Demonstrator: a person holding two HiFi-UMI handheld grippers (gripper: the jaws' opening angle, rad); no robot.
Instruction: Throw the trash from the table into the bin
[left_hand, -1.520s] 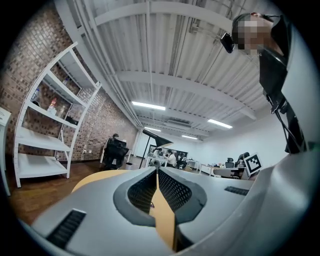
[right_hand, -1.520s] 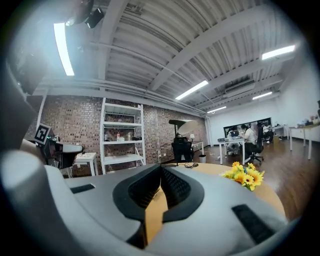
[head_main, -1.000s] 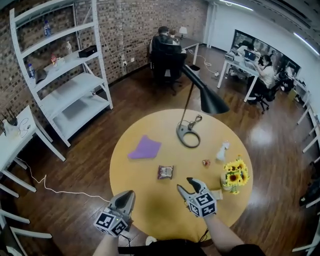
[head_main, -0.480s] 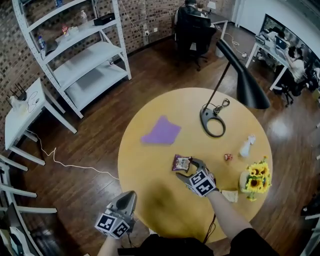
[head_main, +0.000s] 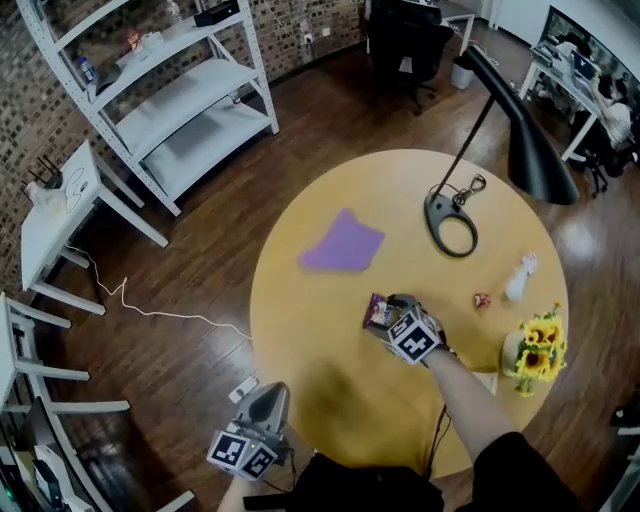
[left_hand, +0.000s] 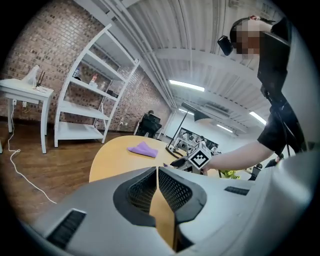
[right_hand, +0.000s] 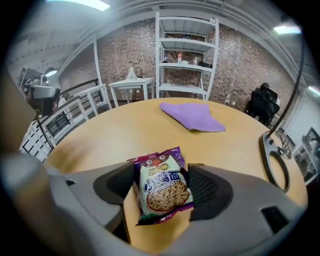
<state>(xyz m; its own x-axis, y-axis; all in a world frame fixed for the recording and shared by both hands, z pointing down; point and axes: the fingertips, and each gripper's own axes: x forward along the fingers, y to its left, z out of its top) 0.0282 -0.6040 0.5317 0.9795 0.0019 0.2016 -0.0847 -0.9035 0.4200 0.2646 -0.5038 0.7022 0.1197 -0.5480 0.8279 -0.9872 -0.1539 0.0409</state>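
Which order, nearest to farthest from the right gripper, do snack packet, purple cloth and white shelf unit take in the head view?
1. Snack packet, between the right gripper's jaws, which have just been opening.
2. Purple cloth, farther, up and left.
3. White shelf unit, far upper left.

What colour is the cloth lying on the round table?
Purple. The cloth shows best in the right gripper view.

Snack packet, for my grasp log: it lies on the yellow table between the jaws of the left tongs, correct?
No, the right tongs: the right gripper view shows the snack packet on the yellow table between their jaws, which have just been opening.
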